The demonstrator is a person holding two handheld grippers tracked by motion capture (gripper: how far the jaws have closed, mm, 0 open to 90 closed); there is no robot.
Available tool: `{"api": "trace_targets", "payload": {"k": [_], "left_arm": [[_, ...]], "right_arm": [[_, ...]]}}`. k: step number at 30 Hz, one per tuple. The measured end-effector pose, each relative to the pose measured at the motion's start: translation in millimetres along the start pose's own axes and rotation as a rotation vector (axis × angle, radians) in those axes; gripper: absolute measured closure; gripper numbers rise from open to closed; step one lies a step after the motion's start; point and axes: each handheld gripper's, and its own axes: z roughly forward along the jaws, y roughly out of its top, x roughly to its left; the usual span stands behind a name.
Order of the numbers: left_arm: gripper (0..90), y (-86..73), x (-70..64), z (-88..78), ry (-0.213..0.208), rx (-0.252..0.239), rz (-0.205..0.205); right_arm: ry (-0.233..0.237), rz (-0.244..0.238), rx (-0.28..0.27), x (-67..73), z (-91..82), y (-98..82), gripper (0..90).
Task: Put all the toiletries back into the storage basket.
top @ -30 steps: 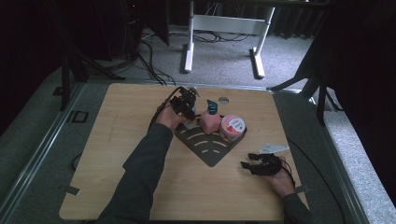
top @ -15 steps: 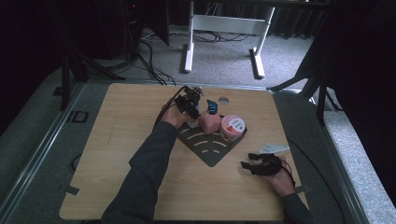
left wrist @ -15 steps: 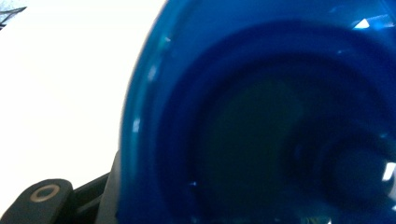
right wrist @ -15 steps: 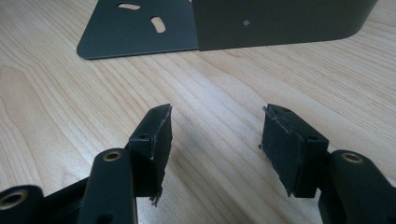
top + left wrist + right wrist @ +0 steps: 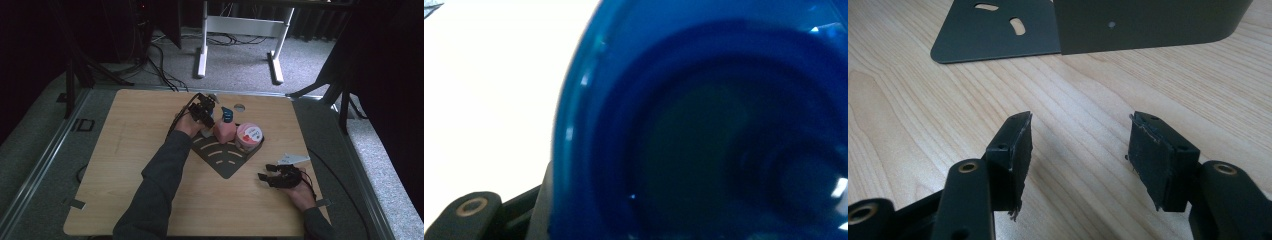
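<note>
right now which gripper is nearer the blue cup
Left. The left gripper is right at the blue cup near the table's far edge, the cup looming in its own view. The right gripper rests open near the front right, well away.

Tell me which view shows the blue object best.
The high view: the blue object appears whole beside the left hand-held gripper, behind the pink tub. The left gripper view shows it as a blurred blue close-up.
</note>
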Motion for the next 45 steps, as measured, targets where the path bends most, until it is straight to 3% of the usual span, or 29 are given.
{"api": "trace_targets", "payload": {"k": [20, 26, 33, 39, 45], "left_arm": [[54.5, 1.8, 1.9, 6.9, -0.011, -0.008, -0.033], [53.3, 3.9, 1.5, 8.8, -0.021, -0.036, -0.054], [43.3, 3.1, 4.2, 3.1, -0.056, -0.061, -0.073], [40.6, 1.7, 3.3, 0.0, -0.063, -0.059, -0.067], [29.5, -2.5, 2.9, -4.9, -0.033, -0.062, -0.067]], "right_arm": [[-0.002, -0.003, 0.002, 0.1, 0.1, 0.3, 42.4], [-0.002, -0.004, 0.002, 0.0, 0.1, 0.2, 42.4], [-0.007, -0.004, 0.005, 0.9, 0.1, 0.4, 42.4], [-0.008, -0.004, 0.005, 1.1, 0.1, 0.4, 42.4], [-0.008, -0.005, 0.005, 1.2, 0.1, 0.3, 42.4]]}}
